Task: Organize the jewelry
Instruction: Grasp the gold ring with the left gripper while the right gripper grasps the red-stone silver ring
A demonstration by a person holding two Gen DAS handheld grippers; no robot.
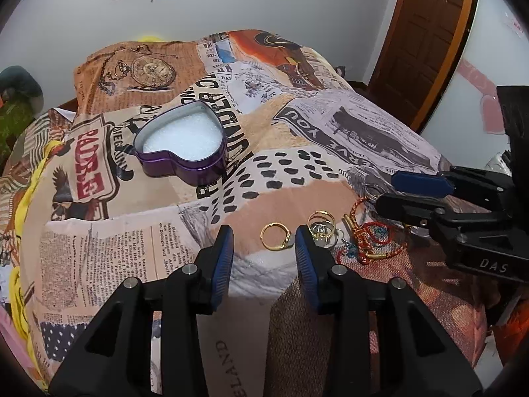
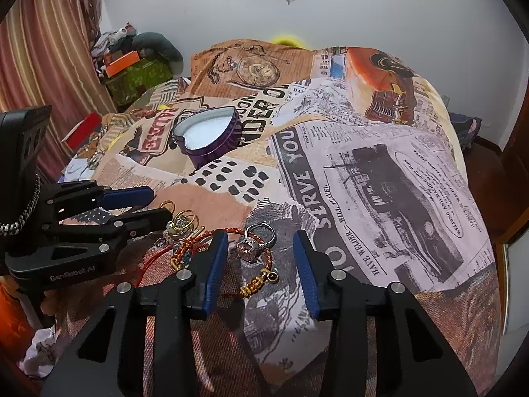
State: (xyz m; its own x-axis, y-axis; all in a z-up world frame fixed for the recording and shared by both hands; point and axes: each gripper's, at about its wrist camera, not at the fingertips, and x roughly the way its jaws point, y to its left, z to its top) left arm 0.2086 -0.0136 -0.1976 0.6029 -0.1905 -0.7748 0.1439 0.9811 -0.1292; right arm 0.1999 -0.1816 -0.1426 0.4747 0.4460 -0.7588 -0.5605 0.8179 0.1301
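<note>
Both tools are matte black plastic. The left gripper (image 1: pixel 263 241) has two angular fingers (image 1: pixel 222 258) lined with ribbed blue pads, each arm with triangular cut-outs and round silver screw heads. The right gripper (image 2: pixel 260 251) is built the same. At mid-left of the right wrist view, white "GenRobot.AI" lettering and a braided grey cord show; at right of the left view, "DAS".

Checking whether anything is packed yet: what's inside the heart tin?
The heart tin is open and shows only a white foam liner; no jewelry lies on it. Whatever is beneath the liner is hidden.
</note>
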